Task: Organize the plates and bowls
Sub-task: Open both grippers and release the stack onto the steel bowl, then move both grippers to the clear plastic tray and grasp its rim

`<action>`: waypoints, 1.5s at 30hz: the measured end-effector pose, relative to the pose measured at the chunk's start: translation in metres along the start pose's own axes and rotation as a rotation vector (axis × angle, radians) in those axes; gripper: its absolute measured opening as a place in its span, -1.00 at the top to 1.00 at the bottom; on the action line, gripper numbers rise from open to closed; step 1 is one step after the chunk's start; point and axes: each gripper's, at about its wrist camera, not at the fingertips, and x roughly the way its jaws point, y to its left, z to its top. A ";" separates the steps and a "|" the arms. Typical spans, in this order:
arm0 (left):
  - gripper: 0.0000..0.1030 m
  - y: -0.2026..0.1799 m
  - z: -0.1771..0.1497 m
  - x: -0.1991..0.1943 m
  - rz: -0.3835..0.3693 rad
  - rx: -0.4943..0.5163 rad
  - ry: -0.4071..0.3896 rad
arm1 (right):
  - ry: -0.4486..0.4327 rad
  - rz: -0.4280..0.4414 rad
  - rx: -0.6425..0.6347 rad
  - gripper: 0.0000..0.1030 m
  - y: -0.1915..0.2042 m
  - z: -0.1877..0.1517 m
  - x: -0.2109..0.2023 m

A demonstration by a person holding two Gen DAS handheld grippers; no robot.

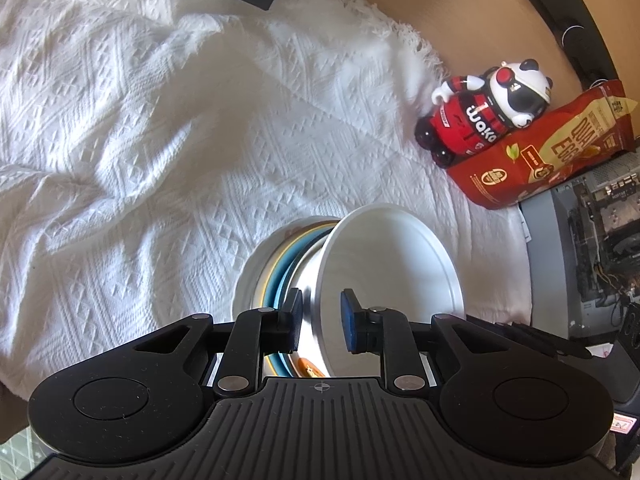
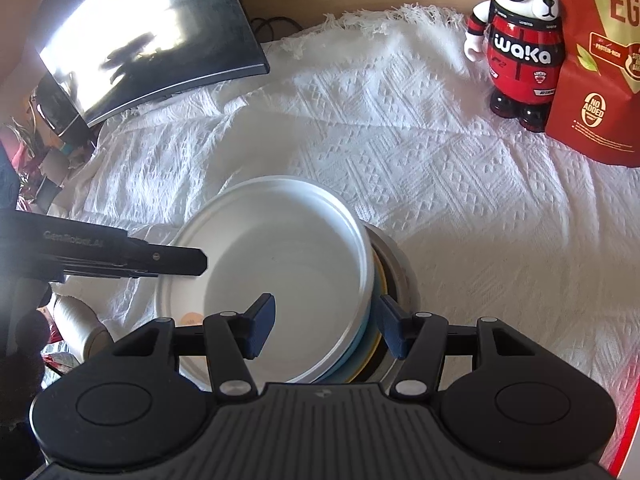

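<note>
White bowl [image 2: 288,272] is tilted on stack [image 1: 276,264], straddled by both grippers, L [image 1: 322,316] & R [image 2: 326,328], jaws spread, prob. for seating it level; nothing pinched.

The white bowl [image 2: 288,264] looks smooth, matt plastic; under it a steel bowl [image 2: 396,268] shows glossy metal. The woven tablecloth [image 1: 140,140] is rough, patterned cotton-like cloth. The panda figurine [image 2: 520,40] is shiny plastic, the red snack bag [image 1: 540,152] glossy film.
</note>
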 end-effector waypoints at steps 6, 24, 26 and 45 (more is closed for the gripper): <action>0.60 -0.004 0.000 -0.003 0.030 0.026 -0.022 | -0.005 0.008 -0.014 -0.11 0.005 0.001 -0.002; 0.60 -0.139 -0.032 0.019 -0.152 0.340 -0.057 | -0.345 -0.424 0.218 -0.24 -0.072 -0.071 -0.081; 0.60 -0.168 -0.052 0.044 -0.173 0.372 -0.004 | -0.347 -0.465 0.252 -0.24 -0.096 -0.089 -0.097; 0.58 -0.305 -0.177 0.236 -0.095 0.432 0.096 | -0.224 -0.529 0.280 0.05 -0.279 -0.196 -0.117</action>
